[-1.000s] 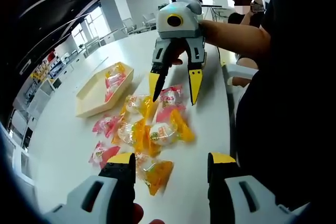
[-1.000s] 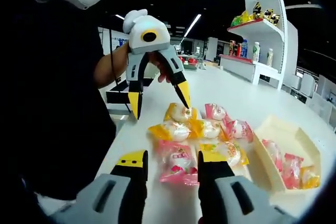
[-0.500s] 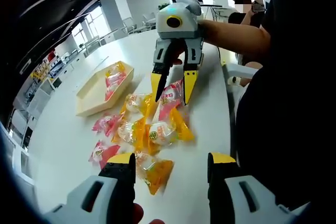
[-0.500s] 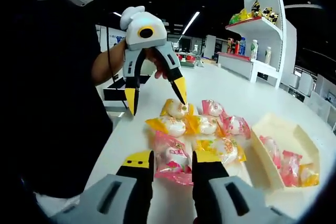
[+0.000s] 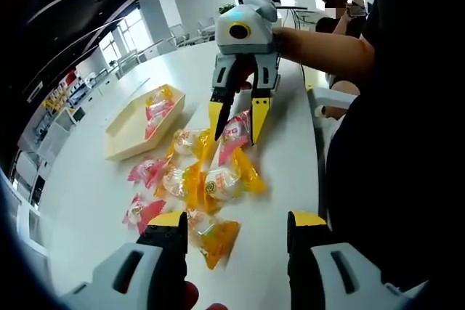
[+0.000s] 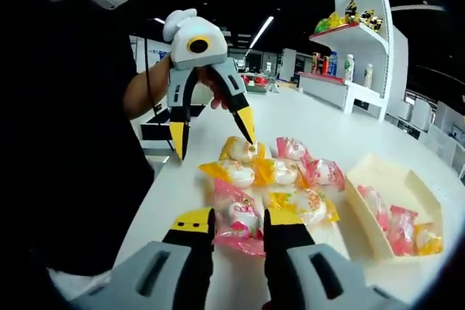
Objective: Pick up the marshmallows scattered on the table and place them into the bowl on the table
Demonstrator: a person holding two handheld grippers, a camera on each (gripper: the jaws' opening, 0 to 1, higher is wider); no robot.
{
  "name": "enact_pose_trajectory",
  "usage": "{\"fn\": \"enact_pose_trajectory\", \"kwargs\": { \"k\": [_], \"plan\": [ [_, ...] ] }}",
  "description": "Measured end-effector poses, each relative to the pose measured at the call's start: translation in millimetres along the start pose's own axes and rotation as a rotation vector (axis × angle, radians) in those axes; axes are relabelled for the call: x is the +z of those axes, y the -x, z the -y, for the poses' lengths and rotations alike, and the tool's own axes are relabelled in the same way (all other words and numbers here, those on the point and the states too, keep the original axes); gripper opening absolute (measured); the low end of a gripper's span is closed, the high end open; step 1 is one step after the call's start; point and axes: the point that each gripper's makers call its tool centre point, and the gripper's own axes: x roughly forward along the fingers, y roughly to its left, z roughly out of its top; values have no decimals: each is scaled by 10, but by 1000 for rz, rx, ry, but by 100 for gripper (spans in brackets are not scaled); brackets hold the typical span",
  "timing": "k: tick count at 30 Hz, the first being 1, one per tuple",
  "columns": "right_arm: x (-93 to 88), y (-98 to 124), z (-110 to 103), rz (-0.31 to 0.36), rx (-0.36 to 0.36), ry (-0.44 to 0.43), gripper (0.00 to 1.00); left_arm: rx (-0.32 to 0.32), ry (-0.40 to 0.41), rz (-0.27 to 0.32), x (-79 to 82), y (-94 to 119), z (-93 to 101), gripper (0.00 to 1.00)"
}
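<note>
The right claw point(image 6: 238, 217), spread a second ago, now pinches a pink-wrapped marshmallow point(image 6: 237, 219) off the table point(image 6: 174, 194), ready for the bowl point(image 6: 392, 201), while the left claw point(image 5: 236, 224) hangs spread.

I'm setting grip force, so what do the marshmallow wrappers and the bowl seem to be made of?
Marshmallow wrappers: thin glossy plastic film, judging by crinkles, glare and see-through windows showing white candy. Bowl: rigid, matte cream material, probably plastic, though moulded pulp can't be excluded.
</note>
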Motion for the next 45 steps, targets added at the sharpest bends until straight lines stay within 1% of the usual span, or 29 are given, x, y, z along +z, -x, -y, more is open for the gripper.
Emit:
{"fn": "enact_pose_trajectory", "kwargs": {
  "k": [3,10,13,17,22,27,38,45],
  "plan": [
    [-4,-7,44,3,-14,-15,26,-2,0,0,0,-3,2,55],
    [-10,-11,49,3,-14,-24,23,-1,-1,-3,-11,3,-2,55],
    [-6,-22,49,-9,-20,-38,23,-2,1,-4,-16,-2,0,55],
    [-18,-25,48,-14,-19,-34,22,0,-8,-23,-47,-26,0,55],
    [-20,-26,57,-23,-26,-31,21,-4,-6,-12,-22,-9,-1,55],
    [-22,-27,54,-31,-29,-19,21,-3,-10,-14,-23,-20,-8,55],
    [-27,-12,60,-9,-36,-39,20,-10,-15,-7,13,-25,16,55],
    [-27,-12,63,-10,-41,-36,20,-11,-18,-13,-15,-43,17,55]
  ]
}}
